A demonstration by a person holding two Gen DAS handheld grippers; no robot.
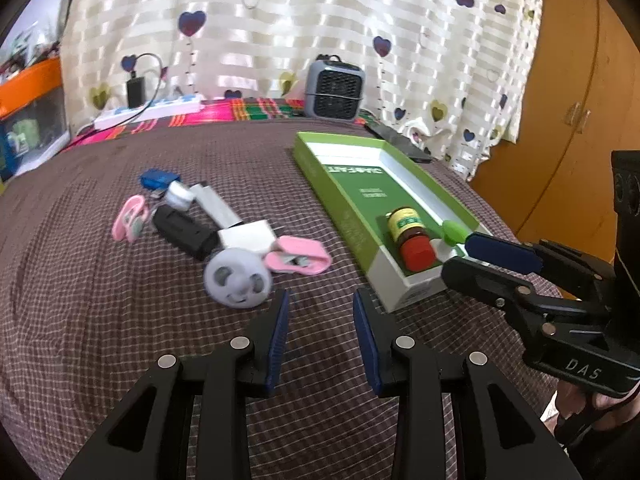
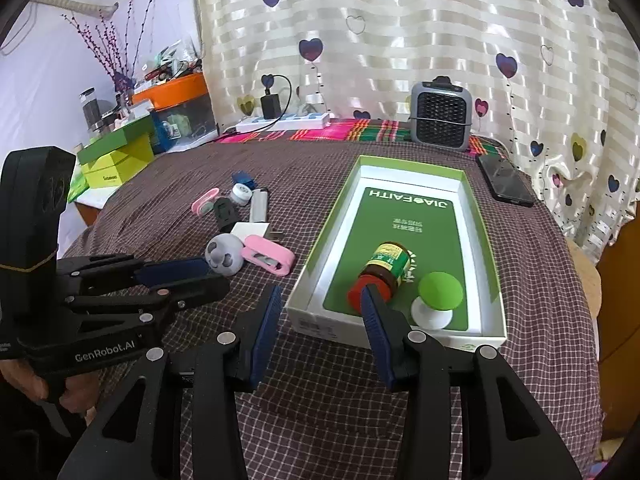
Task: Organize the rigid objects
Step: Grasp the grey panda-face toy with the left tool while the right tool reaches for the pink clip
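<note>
Your right gripper [image 2: 320,312] hangs with fingers spread at the near end of the green box [image 2: 486,240], where a red-capped bottle [image 2: 384,268] lies beside a green-topped mushroom toy [image 2: 438,300].

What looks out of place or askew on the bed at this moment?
The small bottle with a red cap lies on its side in the green box, beside the green mushroom-shaped toy. The other small items remain scattered in a loose pile outside the box.

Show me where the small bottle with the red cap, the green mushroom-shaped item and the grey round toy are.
small bottle [image 2: 390,260], right wrist view, on its yellow-green label.
green mushroom-shaped item [image 2: 440,294], right wrist view, on its green top.
grey round toy [image 1: 238,280], left wrist view, on its face.
</note>
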